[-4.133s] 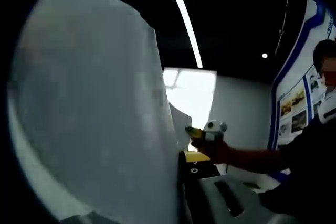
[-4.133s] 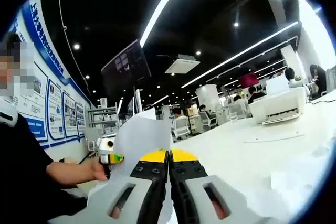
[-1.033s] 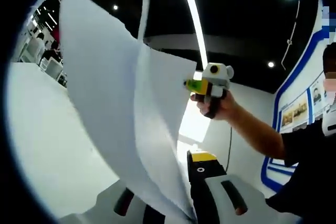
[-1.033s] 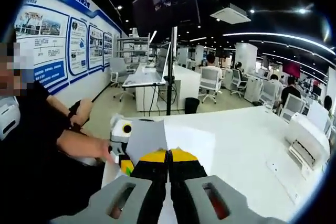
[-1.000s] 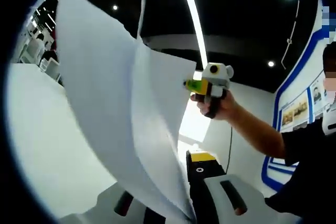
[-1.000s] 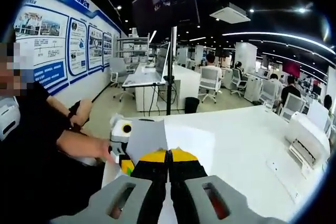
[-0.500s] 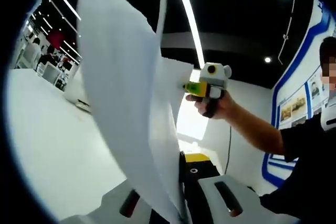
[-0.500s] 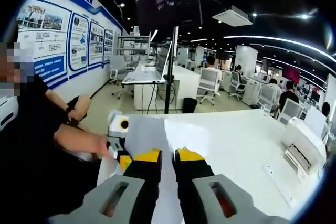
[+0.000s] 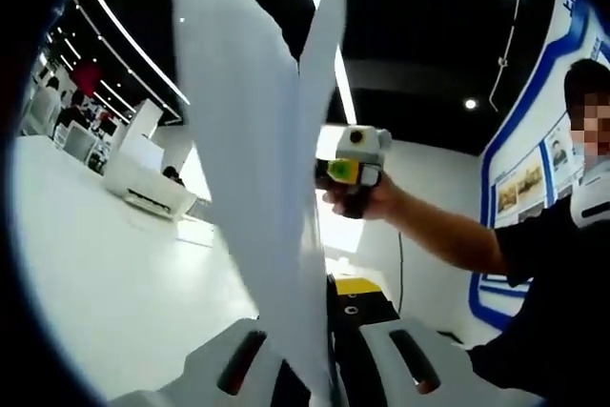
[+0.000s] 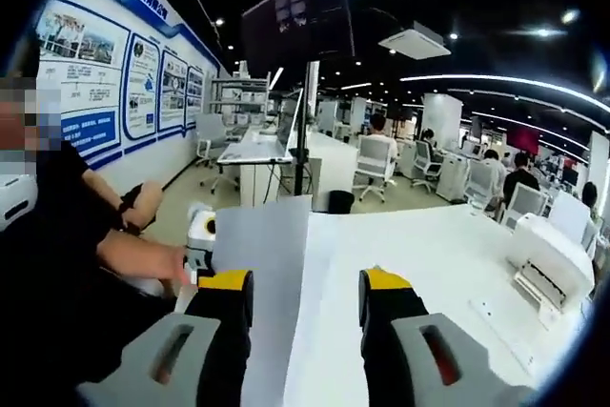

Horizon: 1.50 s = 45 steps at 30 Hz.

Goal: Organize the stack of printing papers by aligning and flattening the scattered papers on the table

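Several white printing papers [image 9: 257,140] stand upright and bowed in the left gripper view, rising from my left gripper [image 9: 322,304], which is shut on their lower edge. My right gripper [image 9: 335,171] shows beyond the sheets, held by a hand close to their far edge. In the right gripper view my right gripper [image 10: 303,285] is open, its yellow-tipped jaws wide apart. The papers [image 10: 267,245] run up through the gap between them. My left gripper [image 10: 200,240] sits at the sheets' left edge. The white table [image 10: 429,254] lies below.
A white printer [image 10: 548,254] stands on the table at the right; the printer [image 9: 152,193] also sits far left in the left gripper view. The person's arm [image 10: 133,259] reaches in from the left. Office desks, chairs and seated people fill the background.
My right gripper has opened and let go of the papers. The left gripper keeps its hold, and the sheets have swung more edge-on and upright in its view.
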Tool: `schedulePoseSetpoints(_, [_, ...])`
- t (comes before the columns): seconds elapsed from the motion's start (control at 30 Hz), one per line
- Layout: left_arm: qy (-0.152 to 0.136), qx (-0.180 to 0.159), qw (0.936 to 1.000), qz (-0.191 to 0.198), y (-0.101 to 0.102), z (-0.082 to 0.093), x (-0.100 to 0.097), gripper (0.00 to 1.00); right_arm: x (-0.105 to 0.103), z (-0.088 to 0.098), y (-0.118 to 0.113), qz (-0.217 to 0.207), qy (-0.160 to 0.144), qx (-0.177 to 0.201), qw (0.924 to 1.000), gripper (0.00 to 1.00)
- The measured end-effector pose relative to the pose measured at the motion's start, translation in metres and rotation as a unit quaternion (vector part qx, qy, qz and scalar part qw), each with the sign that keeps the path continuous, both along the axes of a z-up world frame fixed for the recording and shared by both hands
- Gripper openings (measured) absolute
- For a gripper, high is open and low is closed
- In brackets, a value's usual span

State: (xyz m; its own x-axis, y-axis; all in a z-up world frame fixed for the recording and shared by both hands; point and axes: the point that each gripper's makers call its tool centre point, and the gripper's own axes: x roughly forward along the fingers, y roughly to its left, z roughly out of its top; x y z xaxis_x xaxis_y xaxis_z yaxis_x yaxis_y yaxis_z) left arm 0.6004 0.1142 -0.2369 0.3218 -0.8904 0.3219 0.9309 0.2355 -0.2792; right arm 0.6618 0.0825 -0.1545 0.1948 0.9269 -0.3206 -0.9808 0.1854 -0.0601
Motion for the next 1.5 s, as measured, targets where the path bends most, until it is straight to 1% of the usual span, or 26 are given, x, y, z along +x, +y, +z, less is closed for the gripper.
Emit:
schedulePoseSetpoints(0.07, [-0.003, 0.004, 1.0, -0.006, -0.002, -0.001, -0.002, 0.06, -0.003, -0.004, 0.006, 0.017, 0.007, 0.003, 0.9998, 0.41])
schedulePoseSetpoints(0.1, [-0.004, 0.006, 0.9999, -0.007, -0.003, -0.001, -0.002, 0.06, -0.006, -0.007, 0.009, 0.026, 0.002, 0.0, 0.9997, 0.36])
schedulePoseSetpoints(0.13, [-0.004, 0.009, 0.9999, -0.008, -0.004, -0.002, -0.003, 0.06, -0.01, -0.009, 0.012, 0.042, -0.007, -0.003, 0.9991, 0.25])
schedulePoseSetpoints(0.17, [-0.004, 0.009, 0.9999, -0.009, -0.004, -0.002, -0.003, 0.06, -0.018, -0.011, 0.015, 0.06, 0.001, -0.005, 0.9982, 0.17])
schedulePoseSetpoints(0.2, [-0.004, 0.009, 0.9999, -0.01, -0.004, -0.002, -0.003, 0.06, -0.024, -0.012, 0.018, 0.068, 0.008, -0.004, 0.9977, 0.12])
schedulePoseSetpoints(0.27, [-0.003, 0.007, 0.9999, -0.008, -0.003, -0.002, -0.003, 0.06, -0.025, -0.01, 0.019, 0.071, 0.005, -0.001, 0.9974, 0.02])
schedulePoseSetpoints(0.3, [-0.003, 0.005, 1.0, -0.005, -0.002, -0.001, -0.001, 0.06, -0.026, -0.01, 0.019, 0.073, 0.005, -0.001, 0.9973, 0.0])
schedulePoseSetpoints(0.5, [-0.003, -0.008, 1.0, 0.005, 0.004, 0.002, 0.002, 0.06, -0.022, -0.008, 0.02, 0.067, 0.023, 0.004, 0.9975, 0.0])
schedulePoseSetpoints(0.53, [-0.006, -0.006, 1.0, 0.004, 0.004, 0.002, 0.001, 0.06, -0.02, -0.01, 0.02, 0.062, 0.024, 0.002, 0.9978, 0.05])
schedulePoseSetpoints(0.6, [-0.015, -0.005, 0.9999, 0.004, 0.003, 0.003, -0.001, 0.06, -0.012, -0.016, 0.017, 0.044, 0.03, -0.003, 0.9986, 0.27])
schedulePoseSetpoints(0.63, [-0.022, -0.005, 0.9997, 0.003, 0.003, 0.005, -0.003, 0.06, -0.008, -0.019, 0.015, 0.035, 0.033, -0.006, 0.9988, 0.36])
schedulePoseSetpoints(0.7, [-0.031, -0.006, 0.9995, 0.003, 0.003, 0.007, -0.005, 0.06, -0.004, -0.024, 0.012, 0.02, 0.046, -0.004, 0.9987, 0.43])
schedulePoseSetpoints(0.73, [-0.035, -0.007, 0.9994, 0.001, 0.003, 0.008, -0.005, 0.06, -0.007, -0.025, 0.011, 0.018, 0.069, 0.002, 0.9974, 0.46])
schedulePoseSetpoints(0.77, [-0.037, -0.007, 0.9993, 0.0, 0.003, 0.008, -0.005, 0.06, -0.008, -0.026, 0.01, 0.021, 0.084, 0.006, 0.9962, 0.48])
schedulePoseSetpoints(0.83, [-0.038, -0.006, 0.9992, -0.002, 0.002, 0.008, -0.006, 0.06, -0.014, -0.027, 0.011, 0.035, 0.095, 0.012, 0.9947, 0.44])
schedulePoseSetpoints(0.87, [-0.039, -0.005, 0.9992, -0.004, 0.001, 0.007, -0.006, 0.06, -0.018, -0.027, 0.012, 0.047, 0.101, 0.017, 0.9936, 0.39])
schedulePoseSetpoints(0.9, [-0.038, -0.003, 0.9993, -0.004, 0.0, 0.007, -0.006, 0.06, -0.02, -0.027, 0.013, 0.052, 0.103, 0.018, 0.9932, 0.32])
schedulePoseSetpoints(1.0, [-0.032, 0.002, 0.9995, -0.003, -0.001, 0.004, -0.004, 0.06, -0.038, -0.021, 0.018, 0.086, 0.094, 0.023, 0.9916, 0.17])
schedulePoseSetpoints(1.03, [-0.027, 0.003, 0.9996, -0.002, -0.001, 0.003, -0.003, 0.06, -0.047, -0.016, 0.02, 0.107, 0.082, 0.026, 0.9905, 0.12])
schedulePoseSetpoints(1.07, [-0.022, 0.002, 0.9998, -0.001, 0.0, 0.002, -0.001, 0.06, -0.051, -0.012, 0.021, 0.112, 0.077, 0.029, 0.9903, 0.08])
schedulePoseSetpoints(1.13, [-0.019, 0.002, 0.9998, 0.0, 0.0, 0.001, -0.001, 0.06, -0.057, -0.006, 0.021, 0.111, 0.071, 0.034, 0.9907, 0.08])
schedulePoseSetpoints(1.27, [-0.015, 0.004, 0.9999, 0.003, 0.0, 0.0, 0.001, 0.06, -0.05, 0.001, 0.016, 0.104, 0.066, 0.041, 0.9915, 0.06])
schedulePoseSetpoints(1.3, [-0.013, 0.004, 0.9999, 0.004, 0.001, 0.0, 0.002, 0.06, -0.049, 0.002, 0.014, 0.103, 0.065, 0.042, 0.9917, 0.01])
schedulePoseSetpoints(1.33, [-0.01, 0.001, 0.9999, 0.006, 0.002, 0.0, 0.003, 0.06, -0.047, 0.001, 0.011, 0.102, 0.056, 0.04, 0.9924, 0.0])
schedulePoseSetpoints(1.4, [-0.008, -0.002, 0.9999, 0.007, 0.003, 0.0, 0.004, 0.06, -0.047, 0.0, 0.01, 0.104, 0.054, 0.037, 0.9924, 0.0])
schedulePoseSetpoints(1.5, [-0.006, -0.003, 0.9999, 0.009, 0.002, 0.0, 0.004, 0.06, -0.043, -0.001, 0.01, 0.096, 0.04, 0.034, 0.9939, 0.0])
